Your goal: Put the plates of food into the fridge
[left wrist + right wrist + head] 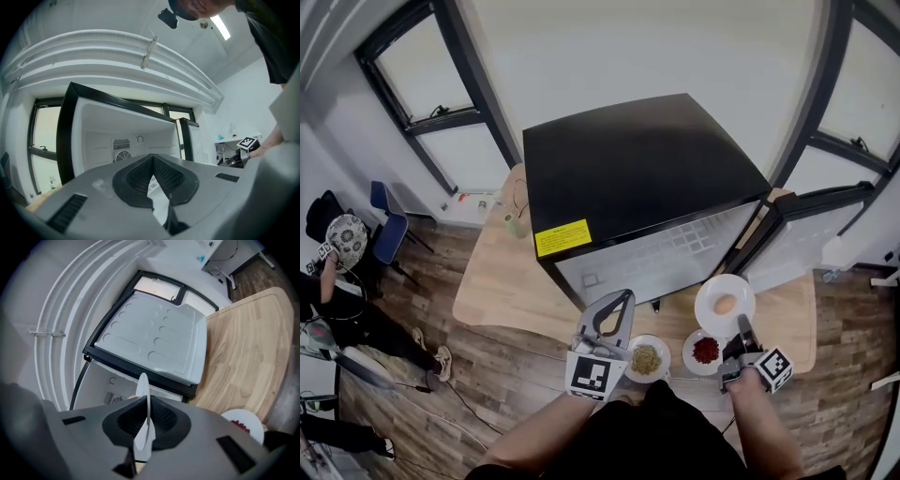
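Observation:
A black mini fridge [628, 169] stands on the wooden table [502, 281] with its door [811, 230] swung open to the right. My right gripper [742, 325] is shut on the rim of a white plate [725, 302] with a pale orange piece of food, held above the table. In the right gripper view that plate [142, 394] stands edge-on between the jaws. A plate of red food [706, 350] and a plate of green food [646, 359] lie near the front edge. My left gripper [625, 298] is shut and empty, facing the white fridge interior [117, 140].
A small pale jar [516, 225] stands on the table left of the fridge. A person [342, 239] and a blue chair [389, 234] are on the floor at far left. The door's inner side [154, 343] fills the right gripper view's middle.

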`<action>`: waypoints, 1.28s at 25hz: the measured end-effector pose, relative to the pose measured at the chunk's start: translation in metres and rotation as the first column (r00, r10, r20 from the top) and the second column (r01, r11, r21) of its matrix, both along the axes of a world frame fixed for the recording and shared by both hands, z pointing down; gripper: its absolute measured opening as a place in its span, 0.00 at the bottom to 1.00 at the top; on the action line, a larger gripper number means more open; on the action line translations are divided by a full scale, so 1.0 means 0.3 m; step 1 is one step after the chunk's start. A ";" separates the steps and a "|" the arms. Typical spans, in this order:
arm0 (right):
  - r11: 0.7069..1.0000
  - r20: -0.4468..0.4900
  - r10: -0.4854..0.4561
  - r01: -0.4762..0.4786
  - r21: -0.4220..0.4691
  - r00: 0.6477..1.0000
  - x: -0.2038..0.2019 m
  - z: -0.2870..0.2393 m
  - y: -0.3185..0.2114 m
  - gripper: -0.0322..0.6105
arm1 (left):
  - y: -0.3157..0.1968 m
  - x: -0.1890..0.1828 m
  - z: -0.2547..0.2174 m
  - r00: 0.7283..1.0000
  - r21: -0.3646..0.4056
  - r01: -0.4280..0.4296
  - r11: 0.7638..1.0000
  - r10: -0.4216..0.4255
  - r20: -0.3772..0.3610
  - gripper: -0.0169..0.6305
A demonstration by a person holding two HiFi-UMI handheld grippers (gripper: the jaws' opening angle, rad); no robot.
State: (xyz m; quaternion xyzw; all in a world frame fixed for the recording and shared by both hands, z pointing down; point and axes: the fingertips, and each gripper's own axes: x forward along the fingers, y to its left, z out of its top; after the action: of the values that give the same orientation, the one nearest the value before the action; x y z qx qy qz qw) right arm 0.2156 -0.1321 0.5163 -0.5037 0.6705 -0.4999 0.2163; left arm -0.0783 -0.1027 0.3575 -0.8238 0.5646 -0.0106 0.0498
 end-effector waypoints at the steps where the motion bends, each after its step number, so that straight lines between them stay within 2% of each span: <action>1: 1.000 -0.004 -0.012 0.012 0.001 1.000 -0.022 -0.008 -0.009 0.10 | 0.009 -0.013 0.002 1.000 -0.004 0.011 1.000 -0.011 -0.001 0.03; 8: 0.992 0.032 -0.125 0.124 0.038 0.992 -0.189 -0.066 -0.082 0.10 | 0.046 -0.107 -0.038 0.995 0.014 0.092 0.996 -0.091 -0.036 0.03; 13: 0.981 0.025 -0.190 0.189 0.035 0.981 -0.293 -0.086 -0.121 0.10 | 0.090 -0.187 -0.071 0.984 0.021 0.166 0.986 -0.164 -0.069 0.03; 24: 0.950 0.035 -0.312 0.311 0.043 0.949 -0.521 -0.105 -0.214 0.10 | 0.142 -0.352 -0.067 0.953 0.016 0.299 0.954 -0.298 -0.050 0.03; 32: 0.923 0.042 -0.382 0.380 0.056 0.923 -0.664 -0.124 -0.249 0.10 | 0.151 -0.461 -0.073 0.930 0.014 0.366 0.931 -0.365 -0.052 0.03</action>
State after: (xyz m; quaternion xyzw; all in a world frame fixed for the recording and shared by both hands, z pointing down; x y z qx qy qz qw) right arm 0.0163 -0.2069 0.4791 -0.3454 0.7612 -0.5295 0.1442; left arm -0.2165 -0.0574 0.3356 -0.7038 0.7090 0.0068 0.0431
